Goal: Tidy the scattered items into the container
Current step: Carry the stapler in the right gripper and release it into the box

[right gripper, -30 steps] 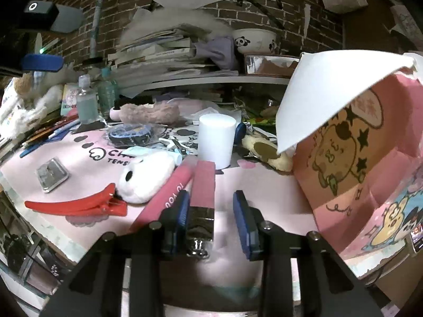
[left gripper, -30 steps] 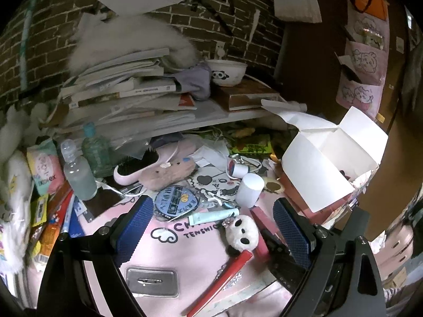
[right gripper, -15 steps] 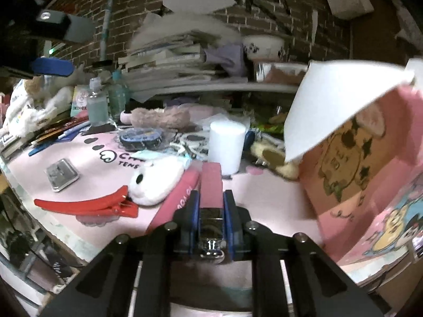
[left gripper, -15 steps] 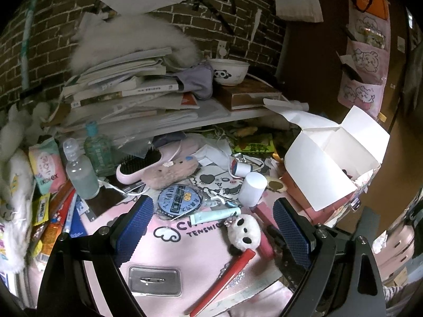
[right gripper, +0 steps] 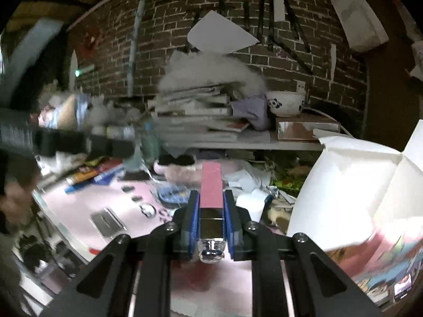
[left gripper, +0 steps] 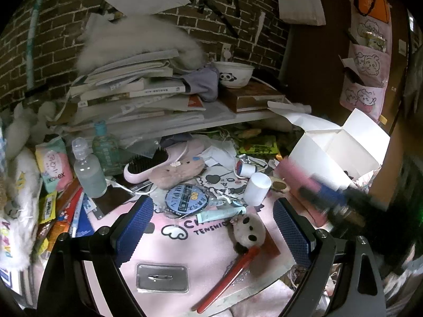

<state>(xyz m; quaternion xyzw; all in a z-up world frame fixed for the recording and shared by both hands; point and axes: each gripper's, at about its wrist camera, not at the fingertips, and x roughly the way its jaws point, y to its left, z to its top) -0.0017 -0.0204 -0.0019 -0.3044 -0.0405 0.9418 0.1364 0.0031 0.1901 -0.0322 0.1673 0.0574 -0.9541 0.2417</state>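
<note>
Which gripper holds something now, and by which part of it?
The right gripper holds the pink stick by its metallic near end. The left gripper holds nothing.

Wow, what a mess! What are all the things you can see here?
pink tube: one, pink with a shiny end, clamped in the right gripper
box: one, white inside, open, right of the mat
panda plush: one, white and black, on the mat
hair clip: one, red, below the panda
metal tin: one, silver, front of the mat
white cup: one, white, mid mat
hairbrush: one, pink with black bristles, back of the mat
bottles: two, clear and green, left
panda bowl: one, white, on the shelf
left gripper: blue pads, open, empty
right gripper: blue pads, shut on the tube
</note>
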